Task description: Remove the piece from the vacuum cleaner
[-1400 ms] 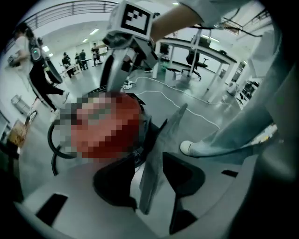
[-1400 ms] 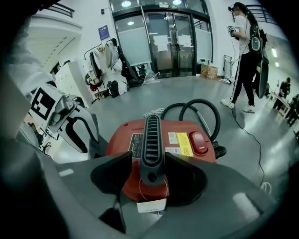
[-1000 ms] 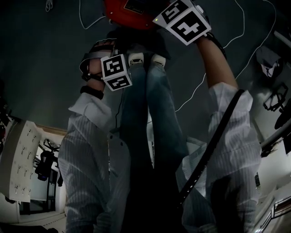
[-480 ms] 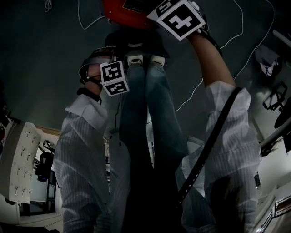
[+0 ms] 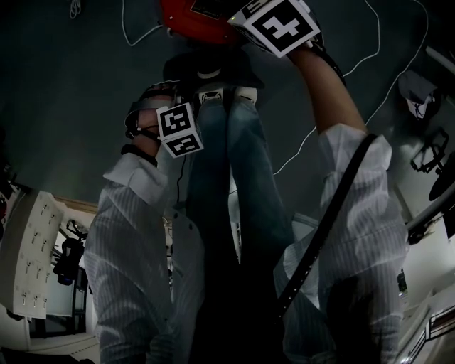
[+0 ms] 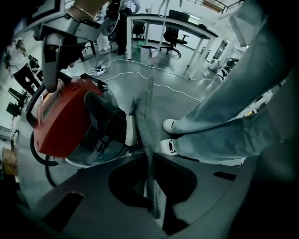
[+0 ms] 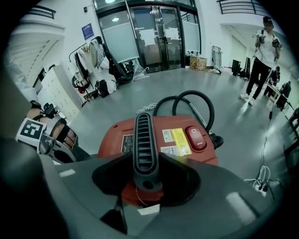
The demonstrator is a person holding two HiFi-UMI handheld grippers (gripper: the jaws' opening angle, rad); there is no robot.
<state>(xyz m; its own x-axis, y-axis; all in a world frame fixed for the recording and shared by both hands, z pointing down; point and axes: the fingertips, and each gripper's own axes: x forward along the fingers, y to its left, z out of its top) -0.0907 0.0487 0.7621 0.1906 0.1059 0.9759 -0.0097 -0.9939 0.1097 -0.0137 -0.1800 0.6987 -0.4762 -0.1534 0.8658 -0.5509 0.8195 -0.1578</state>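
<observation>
The red vacuum cleaner (image 6: 65, 121) stands on the grey floor in front of the person's feet. A thin strip of grey mesh (image 6: 148, 116) rises from beside its black front end and runs between the jaws of my left gripper (image 6: 150, 158). Those jaws have just been closing and now pinch the strip. My right gripper (image 7: 144, 163) is closed round the black ribbed handle (image 7: 143, 135) on top of the vacuum cleaner (image 7: 180, 135). In the head view the red body (image 5: 188, 18) shows at the top edge, partly hidden by the right gripper's marker cube.
The person's jeans and white shoes (image 6: 172, 125) stand right beside the vacuum cleaner. A black hose (image 7: 198, 100) loops behind it. White cables (image 6: 154, 72) lie across the floor. Tables and chairs (image 6: 173, 28) stand beyond, and another person (image 7: 261, 51) stands far right.
In the head view the left gripper's marker cube has slid a little lower, toward the person's body. The right gripper's cube has barely shifted.
</observation>
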